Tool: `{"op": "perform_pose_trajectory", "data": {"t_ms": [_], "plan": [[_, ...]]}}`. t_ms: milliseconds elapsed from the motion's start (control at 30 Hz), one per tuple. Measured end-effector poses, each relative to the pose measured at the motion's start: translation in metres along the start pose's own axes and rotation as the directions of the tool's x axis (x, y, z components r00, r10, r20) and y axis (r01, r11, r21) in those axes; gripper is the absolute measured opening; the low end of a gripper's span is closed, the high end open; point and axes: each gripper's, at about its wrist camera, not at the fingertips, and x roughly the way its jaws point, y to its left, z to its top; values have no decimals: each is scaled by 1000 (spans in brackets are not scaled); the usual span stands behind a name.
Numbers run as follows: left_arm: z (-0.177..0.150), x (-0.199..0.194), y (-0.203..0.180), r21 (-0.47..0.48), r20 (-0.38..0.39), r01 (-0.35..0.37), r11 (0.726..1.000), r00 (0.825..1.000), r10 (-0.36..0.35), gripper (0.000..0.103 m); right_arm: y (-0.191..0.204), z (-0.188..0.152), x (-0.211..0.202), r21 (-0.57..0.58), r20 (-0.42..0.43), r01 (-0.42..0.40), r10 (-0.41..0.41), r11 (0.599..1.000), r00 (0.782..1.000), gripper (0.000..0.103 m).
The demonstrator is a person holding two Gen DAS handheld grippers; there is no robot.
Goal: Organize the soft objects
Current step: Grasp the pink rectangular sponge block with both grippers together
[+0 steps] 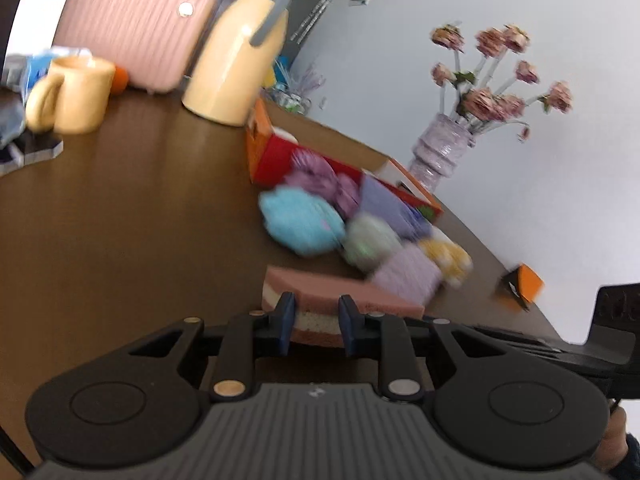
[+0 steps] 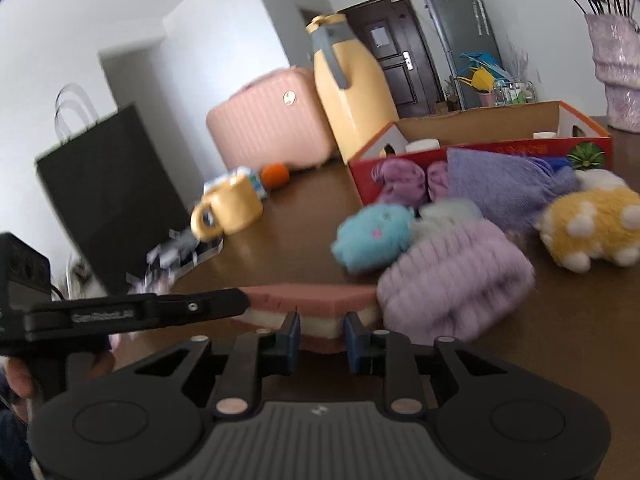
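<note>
A: Sponge, pink over cream, sits low in the middle of both wrist views, on the table.
B: And the tongs?
A: Left gripper and right gripper each pinch its near edge.
B: Then lift level, both together, toward the red box at upper right, clear of the lilac plush.
</note>
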Motion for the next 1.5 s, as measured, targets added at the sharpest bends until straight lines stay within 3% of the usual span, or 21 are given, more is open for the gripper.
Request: {"op": "perform_pose_trajectory", "data": {"t_ms": [133, 300, 433, 533, 600, 700, 833, 1100, 1200, 1367, 1500], "plan": [[-33, -19, -23, 21, -34, 38, 999, 999, -37, 24, 4, -29, -37, -64, -41, 23, -26, 998, 999, 26], [-64, -31, -43, 87, -91, 93, 992, 992, -85, 36, 2, -60, -81, -48, -84, 26, -30, 998, 996, 45], [-58, -39, -37, 38, -69, 80, 996, 995, -77, 46, -1, -77, -105, -19, -96, 8, -10, 1000, 995, 45], [-51, -35, -38, 43, -49, 52, 998, 998, -50, 45, -6, -78, -114, 22, -41, 13, -12, 1000, 999, 44], [-48, -28, -40, 33, -58, 34, 999, 998, -32, 43, -11, -76, -115, 38, -2, 39, -39, 999, 999, 42], [-46, -21, -40, 29, -66, 39, 999, 997, -37, 33, -19, -73, -106, 73, -8, 51, -50, 996, 999, 31], [-47, -16, -36, 27, -90, 36, 999, 995, -34, 19, -28, -73, -96, 131, -28, 34, -30, 991, 999, 28], [-41, -7, -31, -8, -106, 36, 999, 994, -37, 22, -41, -68, -83, 231, -23, 0, 6, 973, 1000, 23], [-39, -4, -31, -23, -102, 16, 1000, 995, -18, 33, -43, -66, -79, 228, -22, 7, -2, 974, 1000, 25], [-35, 0, -32, -30, -103, 8, 1000, 995, -11, 33, -44, -62, -78, 236, -13, 17, -14, 971, 1000, 25], [-36, 3, -34, -34, -107, 6, 999, 994, -10, 24, -47, -59, -75, 245, -9, 0, 2, 970, 1000, 21]]}}
